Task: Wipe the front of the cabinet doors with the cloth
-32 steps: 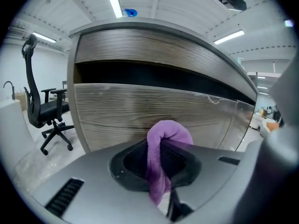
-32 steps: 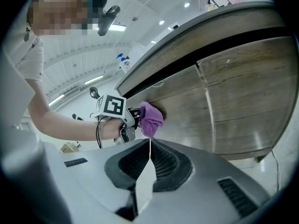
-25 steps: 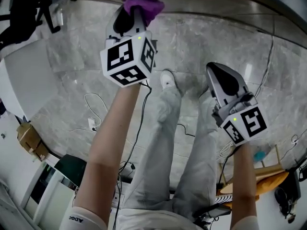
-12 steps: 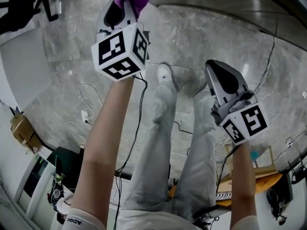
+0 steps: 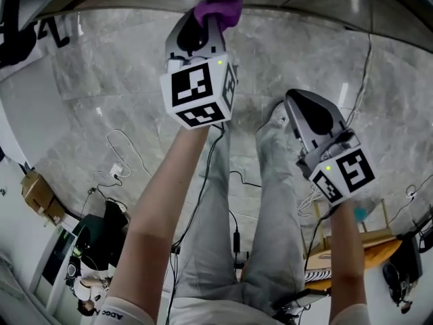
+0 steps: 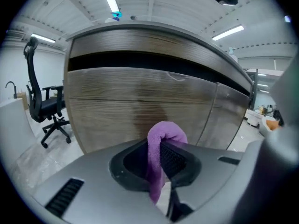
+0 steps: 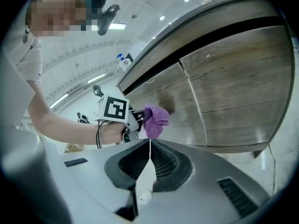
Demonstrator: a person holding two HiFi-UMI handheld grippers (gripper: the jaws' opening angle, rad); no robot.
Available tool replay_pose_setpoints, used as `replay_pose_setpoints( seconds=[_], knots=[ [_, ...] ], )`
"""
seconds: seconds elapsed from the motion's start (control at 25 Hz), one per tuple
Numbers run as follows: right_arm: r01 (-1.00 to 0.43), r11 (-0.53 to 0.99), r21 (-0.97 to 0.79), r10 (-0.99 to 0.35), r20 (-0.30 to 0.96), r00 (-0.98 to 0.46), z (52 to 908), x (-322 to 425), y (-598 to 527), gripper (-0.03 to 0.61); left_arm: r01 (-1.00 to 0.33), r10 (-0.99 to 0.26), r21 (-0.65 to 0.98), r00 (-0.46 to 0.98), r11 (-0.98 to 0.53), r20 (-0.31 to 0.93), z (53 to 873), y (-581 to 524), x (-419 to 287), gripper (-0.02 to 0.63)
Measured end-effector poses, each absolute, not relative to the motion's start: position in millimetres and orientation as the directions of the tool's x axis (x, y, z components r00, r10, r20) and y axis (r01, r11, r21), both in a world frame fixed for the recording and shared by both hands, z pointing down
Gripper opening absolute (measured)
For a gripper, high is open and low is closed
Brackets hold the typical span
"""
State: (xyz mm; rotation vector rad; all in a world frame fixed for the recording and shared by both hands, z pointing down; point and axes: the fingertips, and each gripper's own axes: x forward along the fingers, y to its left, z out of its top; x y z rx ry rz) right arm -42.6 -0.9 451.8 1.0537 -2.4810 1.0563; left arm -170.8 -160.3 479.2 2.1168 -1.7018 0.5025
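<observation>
My left gripper (image 5: 203, 27) is shut on a purple cloth (image 5: 218, 9), which it holds up by the foot of the wooden cabinet doors (image 6: 140, 101). In the left gripper view the cloth (image 6: 161, 143) bulges out between the jaws, close to the door; I cannot tell whether it touches. From the right gripper view the cloth (image 7: 155, 120) and the left gripper (image 7: 133, 122) appear next to the left cabinet door (image 7: 163, 97). My right gripper (image 7: 149, 146) is shut and holds nothing. It hangs lower and to the right (image 5: 298, 103), away from the cabinet.
A black office chair (image 6: 44, 106) stands left of the cabinet. Cables (image 5: 122, 154) lie on the marble floor, with a cardboard box (image 5: 40, 195) at the left. The person's legs (image 5: 270, 202) stand between the two arms. An orange item (image 5: 379, 249) lies at the lower right.
My left gripper has swung left and then back to the right along the cabinet front, with the cloth in it. The right gripper has barely moved.
</observation>
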Motion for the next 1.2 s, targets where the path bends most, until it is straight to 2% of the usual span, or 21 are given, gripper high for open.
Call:
replay_pose_setpoints(
  seconds=[0.28,0.52,0.84,1.2],
  knots=[
    [-0.706,0.452,-0.545,-0.535,0.468,-0.703,465.8,13.7,4.3,0.028,-0.938,-0.782,0.049,0.315,-0.344,0.537,511.7,-160.5,-64.4,0.046],
    [-0.732,0.405,-0.547,-0.567,0.478,-0.671,479.0,47.2,7.7,0.028,-0.881,-0.715,-0.009,0.378,-0.473,0.588,542.0,-174.8,-21.5,0.046],
    [-0.788,0.296,-0.54,-0.632,0.508,-0.585,487.5,57.2,10.9,0.028,-0.894,-0.695,0.053,0.383,-0.445,0.608,549.4,-195.6,-34.3,0.046],
    [-0.786,0.308,-0.537,-0.64,0.494,-0.588,490.5,-15.4,4.5,0.028,-0.906,-0.695,0.038,0.35,-0.421,0.629,559.7,-202.6,-122.8,0.046]
  ],
)
